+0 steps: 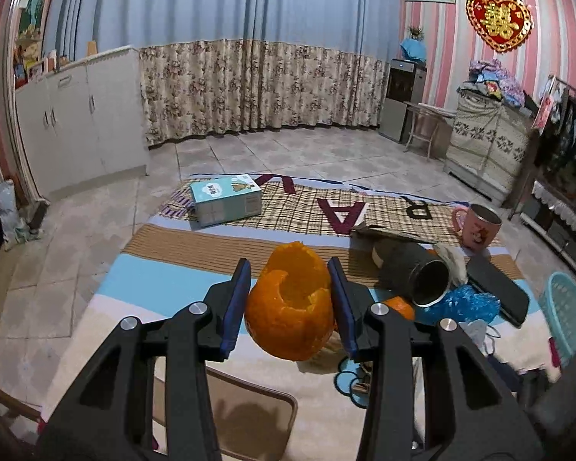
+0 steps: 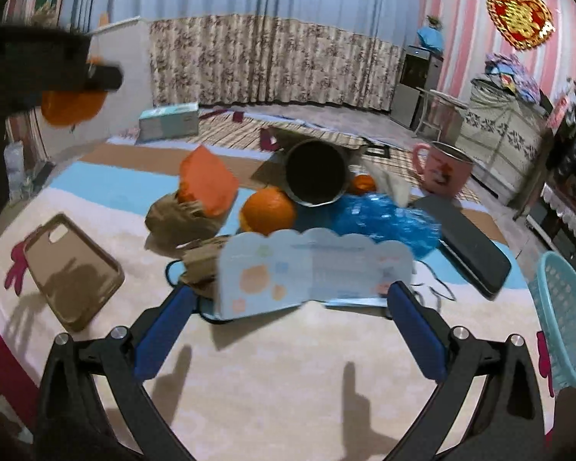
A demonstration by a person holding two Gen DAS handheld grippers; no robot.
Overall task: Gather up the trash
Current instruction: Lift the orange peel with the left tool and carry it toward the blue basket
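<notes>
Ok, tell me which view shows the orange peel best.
The left wrist view: the hollow orange peel fills the centre, gripped between the left hand-held gripper pads, with its torn rim and empty inside clear. The right wrist view catches only a blurred orange patch under that hand-held gripper at upper left.

Home bedroom, curtains (image 1: 226, 38) (floral-hemmed), clothes rack (image 1: 568, 115)

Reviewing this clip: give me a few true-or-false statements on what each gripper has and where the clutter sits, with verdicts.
1. The left gripper holds an orange peel. True.
2. The right gripper is clamped on the phone case. False: its jaws stand open and the case lies apart on the mat.
3. The dark can lies on its side. True.
4. The pink mug sits inside the turquoise basket. False: it stands on the mat.
</notes>
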